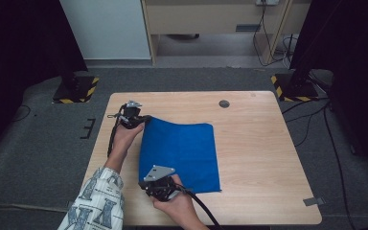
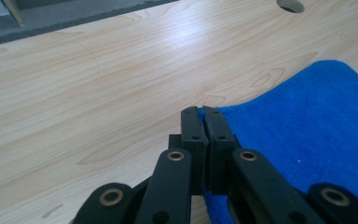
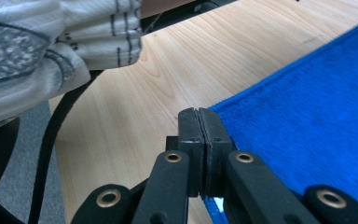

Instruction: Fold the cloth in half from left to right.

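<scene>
A blue cloth [image 1: 182, 153] lies spread on the wooden table [image 1: 258, 153]. My left gripper [image 1: 145, 119] is at the cloth's far left corner, shut on it. In the left gripper view the cloth [image 2: 307, 140] runs off to the right from the shut left gripper [image 2: 203, 113], with a blue edge pinched between the jaws. My right gripper [image 1: 145, 184] is at the near left corner, shut on the cloth. In the right gripper view the right gripper [image 3: 198, 114] is shut, with the cloth [image 3: 317, 116] stretching away to the right of it.
A round cable hole [image 1: 224, 103] sits near the table's far edge. Two stand bases with yellow and black stripes [image 1: 76, 88] [image 1: 292, 86] rest on the grey floor beyond the table. A patterned sleeve [image 3: 51, 42] hangs close to the right gripper.
</scene>
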A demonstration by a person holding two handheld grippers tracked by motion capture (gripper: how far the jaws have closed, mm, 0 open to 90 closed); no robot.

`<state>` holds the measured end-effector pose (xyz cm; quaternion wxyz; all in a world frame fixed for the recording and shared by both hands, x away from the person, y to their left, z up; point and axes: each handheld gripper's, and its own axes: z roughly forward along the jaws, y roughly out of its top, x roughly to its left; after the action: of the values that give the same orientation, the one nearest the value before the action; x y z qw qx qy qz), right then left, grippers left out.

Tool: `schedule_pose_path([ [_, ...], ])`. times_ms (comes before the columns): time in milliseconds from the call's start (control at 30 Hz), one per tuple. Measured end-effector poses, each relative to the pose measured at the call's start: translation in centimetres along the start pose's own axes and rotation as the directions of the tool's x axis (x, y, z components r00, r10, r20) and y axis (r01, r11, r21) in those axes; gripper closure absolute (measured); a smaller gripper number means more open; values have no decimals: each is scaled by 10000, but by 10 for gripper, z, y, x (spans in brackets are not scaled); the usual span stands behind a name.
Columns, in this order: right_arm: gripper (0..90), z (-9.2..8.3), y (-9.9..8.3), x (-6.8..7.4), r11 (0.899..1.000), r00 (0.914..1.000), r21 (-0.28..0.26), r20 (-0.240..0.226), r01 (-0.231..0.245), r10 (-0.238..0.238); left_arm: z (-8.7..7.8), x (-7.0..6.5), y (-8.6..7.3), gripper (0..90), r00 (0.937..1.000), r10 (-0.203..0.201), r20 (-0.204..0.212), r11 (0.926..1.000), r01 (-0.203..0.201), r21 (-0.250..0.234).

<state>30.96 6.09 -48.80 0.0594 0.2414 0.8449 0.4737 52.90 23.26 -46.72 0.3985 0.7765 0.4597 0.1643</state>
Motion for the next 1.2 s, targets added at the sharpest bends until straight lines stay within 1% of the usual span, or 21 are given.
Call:
schedule_pose_path([
  [67, 889, -2, -1, -2, 10000, 10000, 4, 32, -14, 14, 3, -2, 0, 879, 10000, -69, 11, 10000, 69, -8],
  [100, 889, -8, -5, -6, 10000, 10000, -24, 96, -26, 27, 8, -5, 1, 879, 9998, -172, 43, 9999, 172, 13],
  [133, 889, -8, -5, -6, 10000, 10000, -24, 96, -26, 27, 10, -7, 1, 879, 9997, -228, 56, 9997, 227, 15],
  [167, 889, -16, -10, -10, 10000, 9998, -19, 170, -89, 90, 15, -11, 1, 879, 9995, -298, 74, 9995, 298, 49],
  [233, 890, -19, -12, -12, 9999, 9997, -16, 209, -107, 107, 24, -18, 3, 879, 9994, -353, 55, 9993, 353, 139],
  [267, 890, -28, -19, -17, 9999, 9993, 13, 365, -116, 115, 28, -24, 5, 877, 9995, -319, 5, 9994, 319, 159],
  [300, 890, -28, -19, -17, 9999, 9993, 13, 365, -116, 115, 28, -24, 5, 877, 9995, -319, 5, 9994, 319, 159],
  [333, 890, -35, -26, -20, 10000, 9986, 12, 522, -97, 97, 32, -31, 8, 877, 9998, -220, 4, 9997, 220, 102],
  [367, 889, -38, -28, -22, 9998, 9982, -30, 578, -173, 175, 32, -31, 8, 877, 9998, -220, 4, 9997, 220, 102],
  [400, 889, -38, -28, -22, 9998, 9982, -30, 578, -173, 175, 34, -36, 11, 877, 9999, -173, 13, 9998, 172, 99],
  [433, 889, -47, -34, -27, 9996, 9974, -111, 672, -268, 275, 38, -42, 15, 877, 9998, -180, 82, 9998, 179, 77],
  [500, 889, -50, -35, -29, 9995, 9971, -126, 698, -298, 306, 41, -46, 17, 877, 9998, -158, 128, 9998, 156, 124],
  [533, 890, -58, -39, -34, 9993, 9961, -145, 802, -358, 369, 45, -51, 20, 877, 9998, -151, 94, 9998, 151, 88],
  [567, 890, -58, -39, -34, 9993, 9961, -145, 802, -358, 369, 45, -51, 20, 877, 9998, -151, 94, 9998, 151, 88],
  [600, 890, -65, -43, -38, 9991, 9954, -99, 869, -402, 409, 51, -56, 21, 877, 9997, -223, 87, 9997, 222, 90],
  [800, 890, -76, -54, -47, 9989, 9932, 174, 1088, -433, 411, 64, -68, 24, 878, 9997, -184, 160, 9994, 179, 301],
  [833, 890, -81, -59, -51, 9984, 9921, 195, 1153, -524, 498, 69, -73, 25, 879, 9998, -119, 186, 9993, 112, 356],
  [867, 890, -81, -59, -51, 9984, 9921, 195, 1153, -524, 498, 69, -73, 25, 879, 9998, -119, 186, 9993, 112, 356],
  [933, 890, -84, -63, -54, 9977, 9903, 194, 1241, -648, 619, 73, -78, 27, 878, 9997, -119, 235, 9993, 111, 343],
  [1067, 890, -91, -68, -58, 9974, 9882, 238, 1391, -682, 643, 78, -90, 31, 879, 9994, 8, 354, 9995, -20, 330],
  [1200, 890, -97, -69, -59, 9972, 9877, 246, 1418, -704, 663, 83, -95, 33, 879, 9992, 81, 381, 9991, -97, 419],
])
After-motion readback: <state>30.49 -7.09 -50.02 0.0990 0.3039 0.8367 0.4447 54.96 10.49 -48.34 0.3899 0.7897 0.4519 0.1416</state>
